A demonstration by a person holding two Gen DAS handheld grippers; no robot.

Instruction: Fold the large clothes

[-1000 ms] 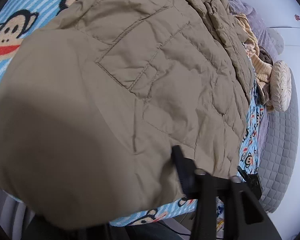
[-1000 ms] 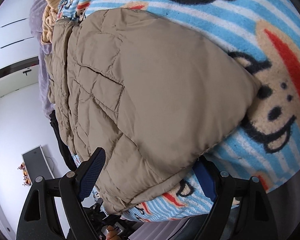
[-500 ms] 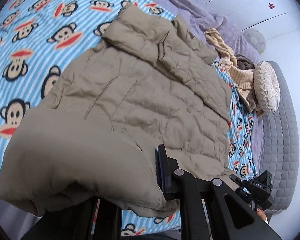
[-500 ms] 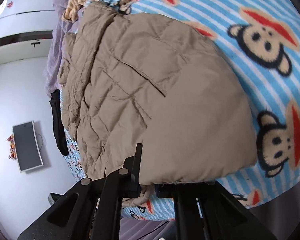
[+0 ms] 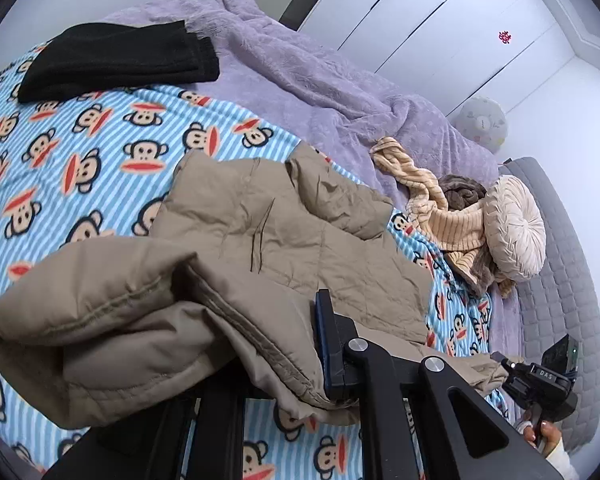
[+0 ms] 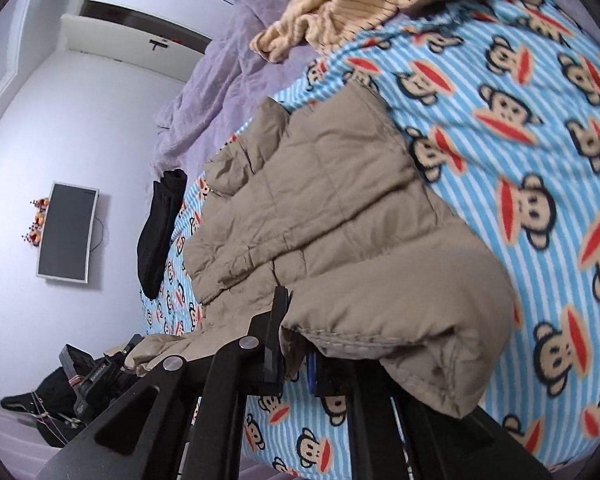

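A tan quilted jacket (image 5: 284, 240) lies on the blue monkey-print blanket (image 5: 80, 148); it also shows in the right wrist view (image 6: 332, 208). My left gripper (image 5: 284, 352) is shut on the jacket's near hem, which is lifted off the bed and bunches over the fingers. My right gripper (image 6: 296, 344) is shut on the hem's other corner, also raised. The far collar end still rests on the blanket. The other gripper (image 5: 540, 376) shows at the lower right of the left wrist view.
A black garment (image 5: 116, 60) lies at the bed's far left. A purple blanket (image 5: 340, 80) covers the far side. A striped yellow garment (image 5: 440, 208) and a round cream cushion (image 5: 512, 228) lie at the right. A wall screen (image 6: 66, 232) hangs beyond the bed.
Both grippers closed on the jacket's near hem, then rose and pulled back with it, so the bed and room come into view.
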